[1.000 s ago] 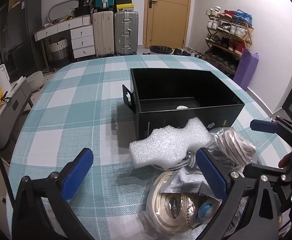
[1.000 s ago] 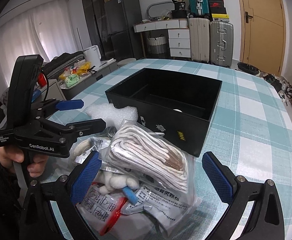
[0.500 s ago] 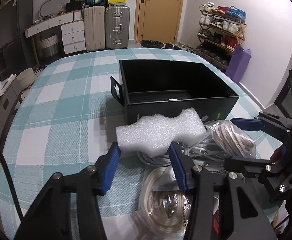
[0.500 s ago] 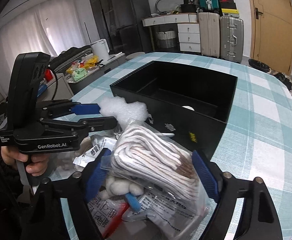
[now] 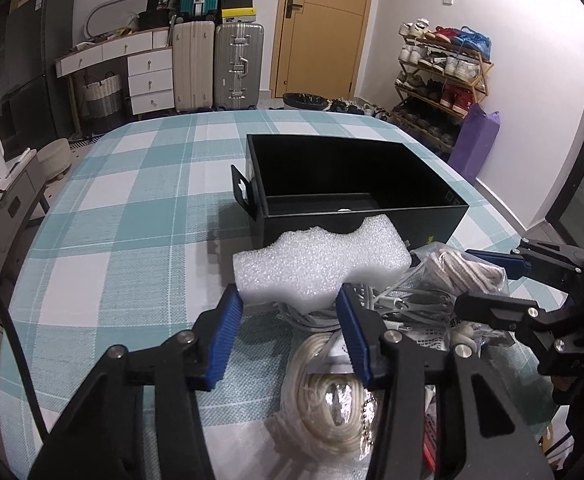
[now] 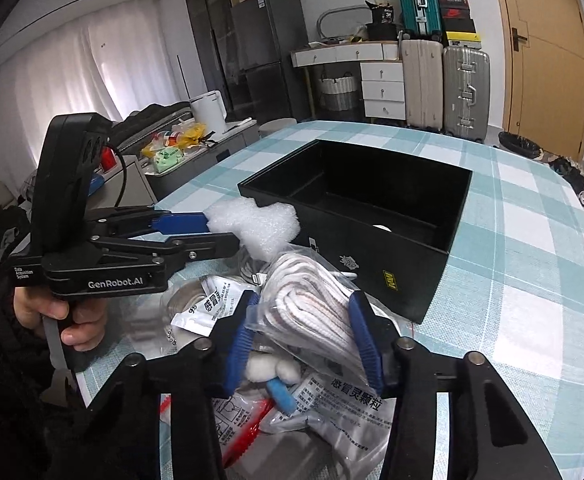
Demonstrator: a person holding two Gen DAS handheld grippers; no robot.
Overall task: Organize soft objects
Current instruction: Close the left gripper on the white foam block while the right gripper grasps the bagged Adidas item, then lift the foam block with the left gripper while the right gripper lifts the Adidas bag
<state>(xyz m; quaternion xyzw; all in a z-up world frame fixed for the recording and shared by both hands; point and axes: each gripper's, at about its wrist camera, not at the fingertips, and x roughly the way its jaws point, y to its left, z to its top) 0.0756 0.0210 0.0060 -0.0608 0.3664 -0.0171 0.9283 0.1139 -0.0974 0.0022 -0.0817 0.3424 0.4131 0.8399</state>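
While both tools work the pile of soft goods in front of the box, the items stand as follows.

Left gripper: its 2 blue fingers sit against the near edge of the foam block, 1 at each side; they seem to pinch it, though firm contact at the right pad is hard to confirm. From the right wrist view the same tool reaches the foam from the left, held in a bare hand.

Foam block: white, with a wavy outline, lying on top of tangled cables, just beside the front wall of the box.

Right gripper: jaws closed on the bagged rope, 1 pad on each flank of the bundle.

Bagged rope: white cord coiled in a clear plastic bag, resting on top of the pile, near the front wall of the box.

Black box: open-topped, standing on the table beyond the pile; 1 small pale item lies on its floor, too small to identify.

Cord coil: cream, in clear wrap, at the near edge of the pile.

Sachets: printed packets under the rope, beside cotton balls.

Table: covered in teal and white check cloth.
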